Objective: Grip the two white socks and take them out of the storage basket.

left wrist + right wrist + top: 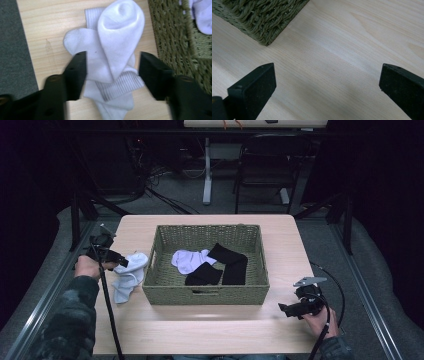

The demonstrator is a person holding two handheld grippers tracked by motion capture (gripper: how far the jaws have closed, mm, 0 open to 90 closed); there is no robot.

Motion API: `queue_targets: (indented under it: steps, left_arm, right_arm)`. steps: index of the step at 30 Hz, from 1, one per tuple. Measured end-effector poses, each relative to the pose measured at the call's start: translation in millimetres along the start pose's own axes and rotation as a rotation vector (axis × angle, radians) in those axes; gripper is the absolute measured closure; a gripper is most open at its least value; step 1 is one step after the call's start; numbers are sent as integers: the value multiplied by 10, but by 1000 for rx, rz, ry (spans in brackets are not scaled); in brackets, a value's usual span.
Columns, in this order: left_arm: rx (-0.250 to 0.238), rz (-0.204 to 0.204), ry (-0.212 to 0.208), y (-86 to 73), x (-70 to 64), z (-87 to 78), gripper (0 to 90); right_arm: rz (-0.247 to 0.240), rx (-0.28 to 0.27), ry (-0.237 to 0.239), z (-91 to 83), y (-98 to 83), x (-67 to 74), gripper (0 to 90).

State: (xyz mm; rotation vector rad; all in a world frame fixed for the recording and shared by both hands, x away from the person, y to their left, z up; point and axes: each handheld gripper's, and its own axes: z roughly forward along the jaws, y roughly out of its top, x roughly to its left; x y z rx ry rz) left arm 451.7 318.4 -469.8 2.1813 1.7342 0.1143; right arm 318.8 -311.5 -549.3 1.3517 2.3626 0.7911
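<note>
A pile of white socks (127,275) lies on the table, left of a woven green basket (205,295). My left gripper (122,262) hovers just over that pile. In the left gripper view its jaws stand apart on either side of the white socks (117,37), and the pads are not pressing on them; the left gripper (112,60) is open. The basket (172,37) holds a white sock (189,260) and two black socks (230,262). My right gripper (282,309) rests open near the basket's front right corner, with bare wood between its jaws (327,75).
The wooden table (200,325) has free room in front of the basket. A corner of the basket (262,17) lies close ahead of the right gripper. Grey floor borders the table's left edge (15,50). A dark chair (265,165) stands beyond the table.
</note>
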Motion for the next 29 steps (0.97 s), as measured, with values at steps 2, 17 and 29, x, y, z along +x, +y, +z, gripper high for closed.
queue_targets:
  steps: [2, 17, 29]
  left_arm:
    - [-23, 2, 5, -64, -19, -70, 250]
    - [-66, 43, 74, -891, -229, -254, 36]
    - [-80, 30, 100, -1313, -329, -70, 3]
  right_arm:
    - [1, 0, 1, 1, -1, 3, 3]
    - [-3, 10, -3, 5, 4, 14, 3]
    - [-7, 13, -8, 20, 9, 18, 4]
